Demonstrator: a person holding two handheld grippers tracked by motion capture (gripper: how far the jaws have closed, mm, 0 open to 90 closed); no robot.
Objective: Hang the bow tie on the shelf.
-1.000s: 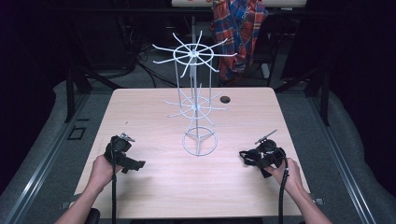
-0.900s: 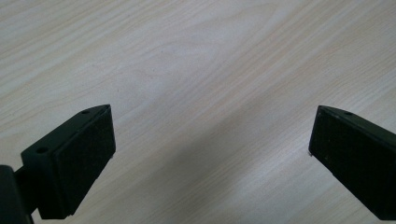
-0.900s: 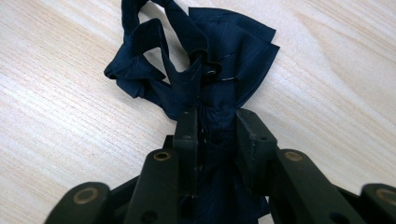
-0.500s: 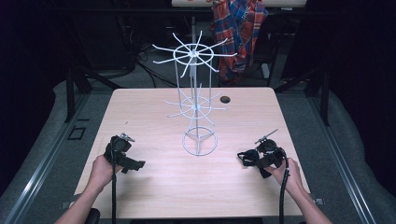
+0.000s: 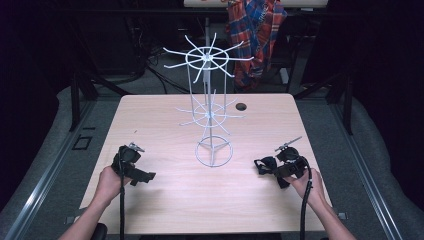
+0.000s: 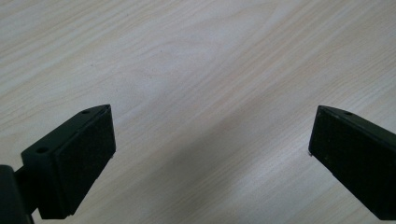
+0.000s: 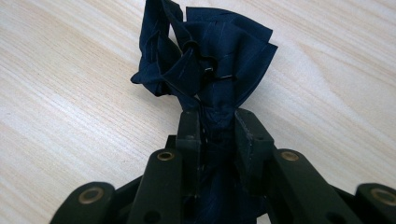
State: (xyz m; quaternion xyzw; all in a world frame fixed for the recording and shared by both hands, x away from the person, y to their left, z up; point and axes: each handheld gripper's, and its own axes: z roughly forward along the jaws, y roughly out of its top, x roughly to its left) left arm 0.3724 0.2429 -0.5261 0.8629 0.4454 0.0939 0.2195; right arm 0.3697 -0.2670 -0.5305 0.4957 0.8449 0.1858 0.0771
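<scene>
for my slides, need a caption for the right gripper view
Right gripper shut on a bunched dark blue cloth above the light wooden table.

One white wire rack point(image 5: 210, 110) at tabletop point(image 5: 150, 120) centre, two spoke tiers. One dark blue cloth bundle point(image 7: 205, 60) at 4 o'clock. Two grippers: left gripper point(image 5: 148, 176) at 8 o'clock, right gripper point(image 5: 261, 165) at 4. One hole point(image 5: 241, 106) at 1 o'clock.
</scene>
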